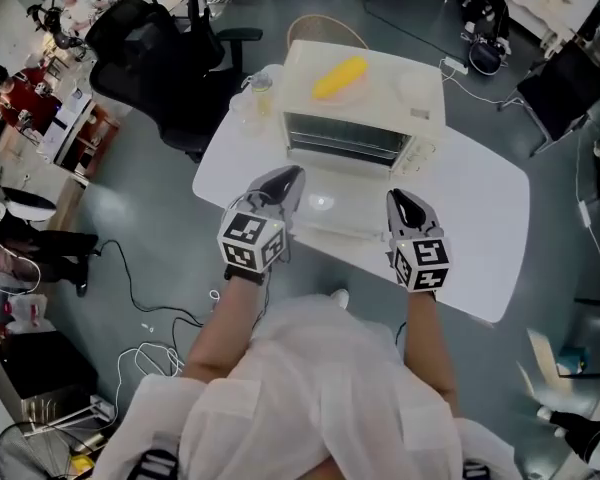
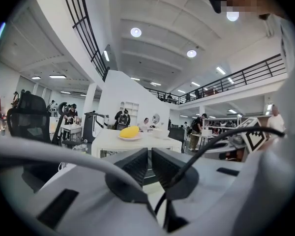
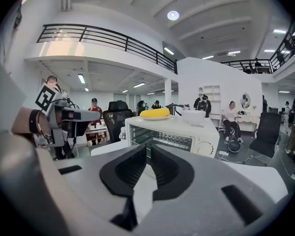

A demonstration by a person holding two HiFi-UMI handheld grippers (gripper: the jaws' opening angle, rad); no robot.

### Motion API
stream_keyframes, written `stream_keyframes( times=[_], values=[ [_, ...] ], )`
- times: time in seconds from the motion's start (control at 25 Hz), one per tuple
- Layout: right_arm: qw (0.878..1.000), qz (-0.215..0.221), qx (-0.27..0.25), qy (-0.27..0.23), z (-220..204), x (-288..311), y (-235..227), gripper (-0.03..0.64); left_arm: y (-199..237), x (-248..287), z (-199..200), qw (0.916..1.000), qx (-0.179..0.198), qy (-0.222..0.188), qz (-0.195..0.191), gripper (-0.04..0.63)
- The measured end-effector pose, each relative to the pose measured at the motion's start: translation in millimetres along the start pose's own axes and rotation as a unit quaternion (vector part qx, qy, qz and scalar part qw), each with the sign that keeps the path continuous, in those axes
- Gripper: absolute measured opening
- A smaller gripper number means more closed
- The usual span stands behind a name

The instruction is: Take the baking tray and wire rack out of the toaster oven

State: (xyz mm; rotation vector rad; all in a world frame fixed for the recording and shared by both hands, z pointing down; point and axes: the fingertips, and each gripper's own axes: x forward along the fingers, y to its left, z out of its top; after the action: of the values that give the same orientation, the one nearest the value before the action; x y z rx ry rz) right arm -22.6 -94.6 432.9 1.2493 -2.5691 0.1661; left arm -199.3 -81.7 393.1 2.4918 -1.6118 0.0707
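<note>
While left tongs (image 1: 286, 180) are shut and right tongs (image 1: 401, 201) barely parted, both empty, nothing's been pulled from the oven (image 1: 380, 103) ahead; a wider opening's needed for the rack (image 1: 342, 142).

Toaster oven (image 1: 380, 110): cream-white box, upright near middle of white worktop (image 1: 480, 208), front facing person. Control dial at right of front panel. Door (image 1: 345, 208) open, folded down flat onto worktop, glare on glass. Cavity exposed, dark. Wire rack (image 1: 345, 140): thin metal bars running across cavity, level, fully inside oven; clearest in right gripper view (image 3: 169, 139). Baking tray: cannot tell apart from rack inside cavity.
</note>
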Motion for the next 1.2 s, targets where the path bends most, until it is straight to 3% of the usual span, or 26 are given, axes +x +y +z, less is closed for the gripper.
stream_keyframes(
  times=[0.56,0.96,1.2],
  values=[
    [0.999,0.019,-0.009,0.048,-32,70,-26,0.04,37,62,-34,0.999,-0.028,0.032,0.015,0.023],
    [0.995,-0.029,-0.002,0.098,-45,132,-45,0.041,74,102,-53,0.9968,-0.045,0.064,-0.015,0.023],
    [0.987,-0.023,-0.059,0.147,-61,167,-45,0.058,94,121,-71,0.9941,-0.061,0.084,-0.031,0.023]
  ],
)
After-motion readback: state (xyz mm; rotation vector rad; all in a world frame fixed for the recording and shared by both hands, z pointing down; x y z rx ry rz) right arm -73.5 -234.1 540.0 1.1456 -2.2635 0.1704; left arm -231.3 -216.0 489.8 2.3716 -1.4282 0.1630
